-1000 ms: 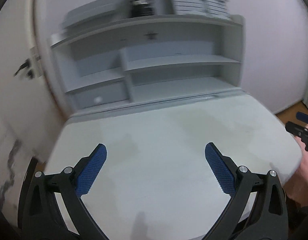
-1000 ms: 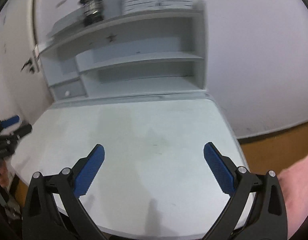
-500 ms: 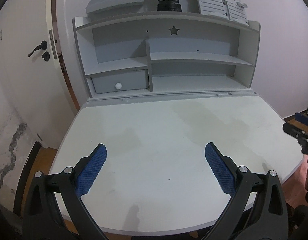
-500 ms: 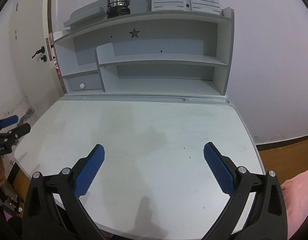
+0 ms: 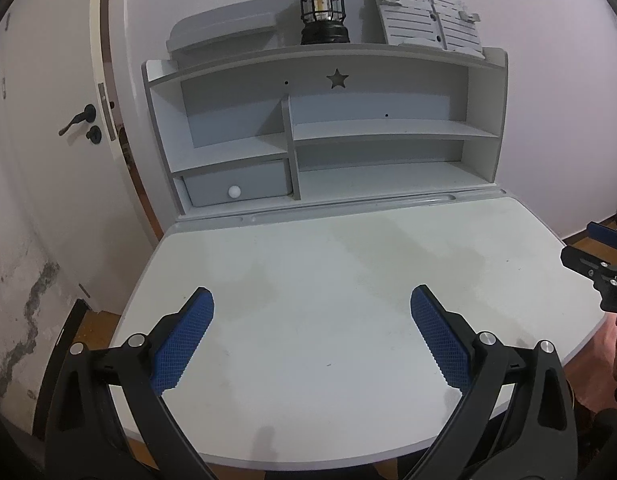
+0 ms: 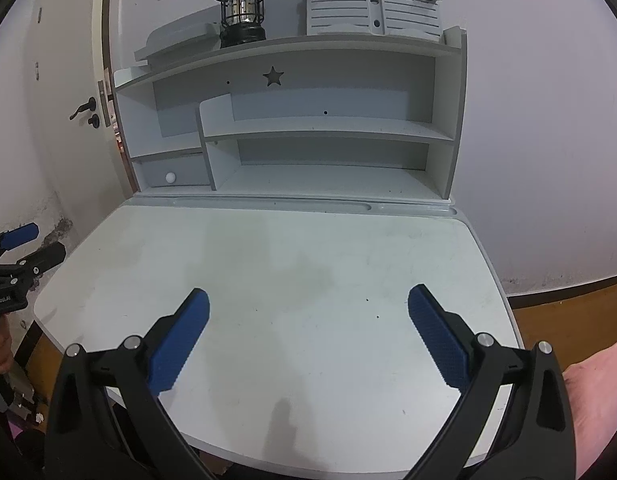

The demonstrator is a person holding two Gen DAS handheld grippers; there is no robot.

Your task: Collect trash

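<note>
The left gripper (image 5: 310,336), a black two-finger claw with blue ribbed pads, hangs above the near edge of a pale grey-white desk top (image 5: 328,264) with its fingers spread wide apart and nothing between them. The right gripper (image 6: 308,336), of the same black and blue build, sits likewise over the near half of the desk, released and holding nothing. Each claw shows at the side of the other's view, off the desk's edge. No trash can be made out on the desk top, which shows only faint stains and a few tiny dark specks. At the back of the desk stands a white-and-grey wooden shelf unit (image 5: 324,128) with a star-shaped cut-out (image 5: 337,79) and a small grey drawer with a round white knob (image 5: 234,191). On top of the unit stand a black metal lantern (image 5: 320,12) and, to its right, a grey slatted plastic book stand (image 5: 426,20). A white door with a dark lever handle (image 5: 76,120) is at the left.
</note>
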